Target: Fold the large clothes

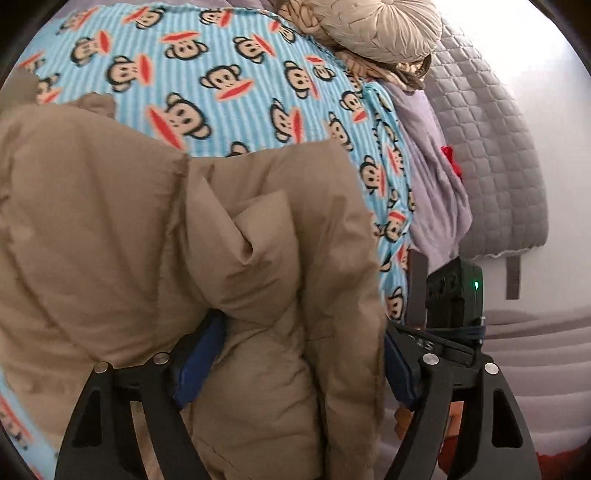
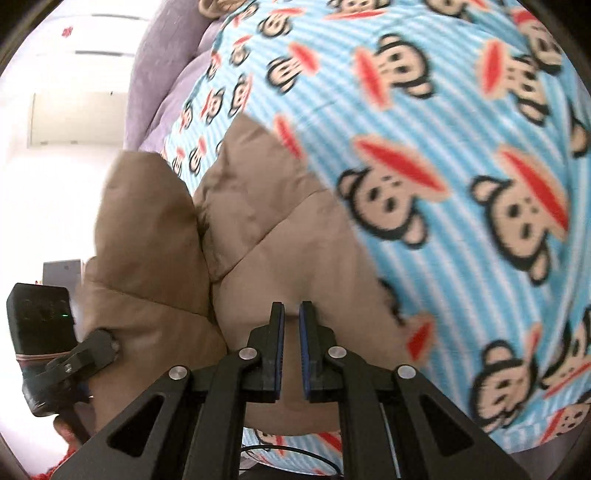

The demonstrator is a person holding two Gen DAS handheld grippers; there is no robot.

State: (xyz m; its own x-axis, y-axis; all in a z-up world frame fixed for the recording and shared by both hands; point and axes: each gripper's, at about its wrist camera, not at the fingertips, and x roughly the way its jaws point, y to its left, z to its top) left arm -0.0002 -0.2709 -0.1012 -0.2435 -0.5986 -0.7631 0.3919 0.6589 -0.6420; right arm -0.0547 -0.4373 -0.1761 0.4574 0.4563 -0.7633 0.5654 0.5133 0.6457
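Observation:
A tan padded jacket lies bunched on a blue striped blanket printed with monkey faces. My left gripper is spread wide, and a thick roll of the jacket fills the space between its blue pads. In the right wrist view the jacket lies on the same blanket. My right gripper has its jaws nearly together, a narrow gap between the pads, over the jacket; whether fabric is pinched is hidden. The left gripper's body shows at the left, against the jacket.
A beige round cushion lies at the far end of the bed. A lilac sheet and a grey quilted cover hang over the bed's right side. The right gripper's camera unit sits beside the jacket. A white wall is at left.

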